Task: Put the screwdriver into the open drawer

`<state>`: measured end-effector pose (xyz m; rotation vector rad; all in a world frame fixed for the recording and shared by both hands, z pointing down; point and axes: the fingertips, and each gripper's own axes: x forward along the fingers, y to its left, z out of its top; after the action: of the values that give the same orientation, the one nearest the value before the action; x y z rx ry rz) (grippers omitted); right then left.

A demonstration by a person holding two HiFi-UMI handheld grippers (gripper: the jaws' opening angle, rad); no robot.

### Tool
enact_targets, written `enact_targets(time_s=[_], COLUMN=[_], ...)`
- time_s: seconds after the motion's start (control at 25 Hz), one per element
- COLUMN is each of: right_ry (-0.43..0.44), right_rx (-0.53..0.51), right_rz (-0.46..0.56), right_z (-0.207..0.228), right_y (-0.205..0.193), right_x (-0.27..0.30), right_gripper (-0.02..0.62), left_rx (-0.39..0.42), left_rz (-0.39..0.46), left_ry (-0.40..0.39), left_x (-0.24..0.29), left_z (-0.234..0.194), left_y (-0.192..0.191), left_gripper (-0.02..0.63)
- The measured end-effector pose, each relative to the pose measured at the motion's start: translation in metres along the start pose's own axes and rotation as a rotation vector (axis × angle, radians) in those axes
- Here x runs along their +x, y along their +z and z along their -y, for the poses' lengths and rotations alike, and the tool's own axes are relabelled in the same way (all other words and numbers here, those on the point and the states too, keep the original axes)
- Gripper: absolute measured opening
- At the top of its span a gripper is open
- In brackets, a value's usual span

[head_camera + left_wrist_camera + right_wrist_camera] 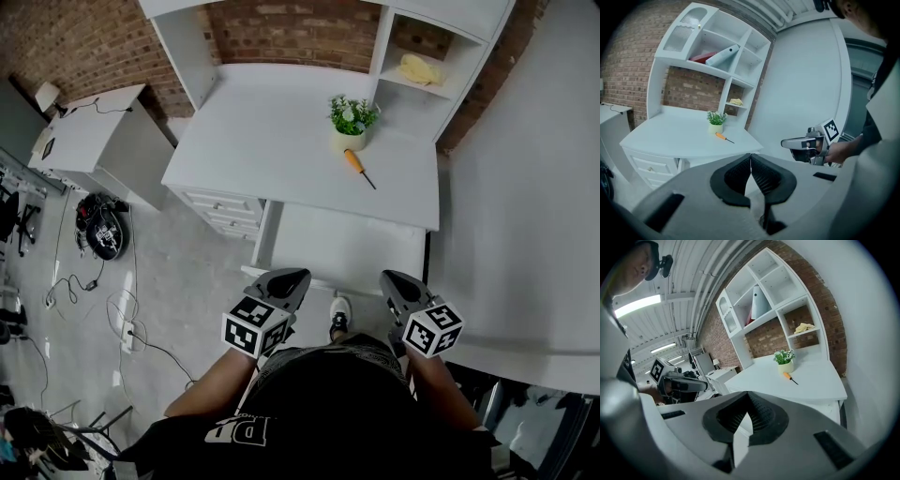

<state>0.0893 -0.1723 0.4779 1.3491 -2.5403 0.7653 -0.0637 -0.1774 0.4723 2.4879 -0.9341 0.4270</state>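
White drawer [339,249] interior, head view only

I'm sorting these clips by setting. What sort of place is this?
Probably a lab or workshop corner furnished like a home office: a white desk with shelf unit against a bare brick wall, loose cables on the floor, strip lights on an industrial ceiling.

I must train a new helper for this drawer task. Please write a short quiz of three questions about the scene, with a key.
1. True or false: the screwdriver already lies in the open drawer.
2. What stands beside the screwdriver on the desk? A) potted plant B) mug C) book
3. Fill in: the jaws of both hand-held grippers are ____.
Key: 1 false. 2 A. 3 shut: left hand-held gripper and right hand-held gripper, both empty.
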Motion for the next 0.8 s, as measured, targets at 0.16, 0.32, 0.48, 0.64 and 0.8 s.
enact_targets(time_s=[0.16,0.32,0.48,0.64,0.8], right_ry=[0.006,0.007,0.015,0.03,0.04], right_rx=[-0.031,-0.047,-0.073,-0.094,-0.1], right_rz=[-0.023,-0.039,-0.064,-0.092,-0.106], right_z=[0.027,0.05,0.075,0.103,0.129], right_y=[0.015,0.029,0.039,0.045,0.049], right_x=[0.018,0.034,0.05,0.069,0.091], right_gripper=[0.003,0.003,0.003,0.003,0.003], left_rx=[-0.019,-0.02,-0.028,-0.023,-0.027], left_rz=[0.001,0.005,0.001,-0.007,0.003], left_ry=[0.026,0.054,0.089,0.14,0.196], left_x=[0.024,0.042,0.06,0.077,0.087], left_z=[-0.01,-0.019,-0.029,-0.041,-0.051], left_y=[0.014,0.026,0.036,0.045,0.054], left_gripper=[0.018,0.018,0.018,0.018,0.018])
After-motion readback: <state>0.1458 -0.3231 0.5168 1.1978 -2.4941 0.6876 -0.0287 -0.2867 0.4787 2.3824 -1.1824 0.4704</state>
